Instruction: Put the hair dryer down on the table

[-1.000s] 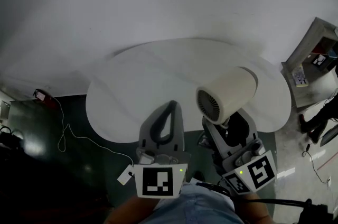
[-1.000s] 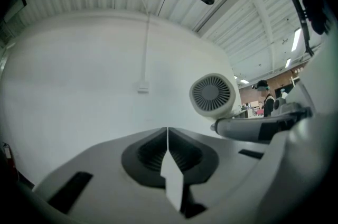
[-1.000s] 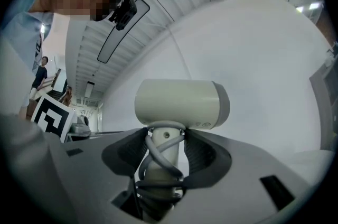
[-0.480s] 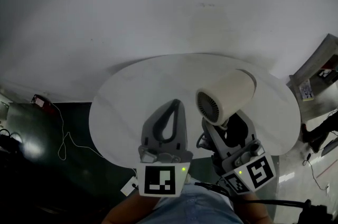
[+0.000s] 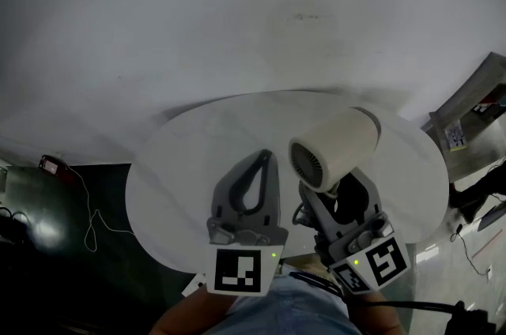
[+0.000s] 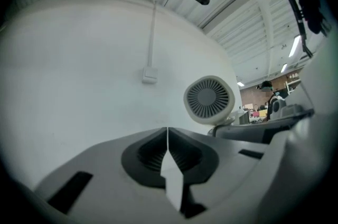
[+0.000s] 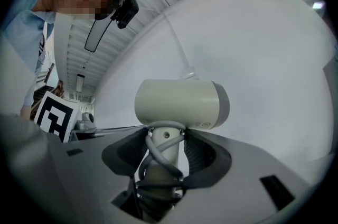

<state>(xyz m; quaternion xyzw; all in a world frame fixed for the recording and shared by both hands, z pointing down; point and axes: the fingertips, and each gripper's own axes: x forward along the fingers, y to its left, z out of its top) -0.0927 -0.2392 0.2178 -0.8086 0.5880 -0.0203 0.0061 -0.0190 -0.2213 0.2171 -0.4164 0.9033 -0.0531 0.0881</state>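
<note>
A cream hair dryer is held upright above the round white table, its grille facing me. My right gripper is shut on the dryer's handle, which has its grey cord wound around it; the barrel sits just past the jaws. In the left gripper view the dryer's grille shows to the right. My left gripper hovers over the table beside it, shut with nothing between its jaws.
The table stands close to a pale wall. Left of it a dark floor carries a white cable and a small red object. A grey cabinet stands at the right edge.
The table has shifted nearer in the head view as both grippers moved forward over it. The hair dryer stays in the right gripper's grip.
</note>
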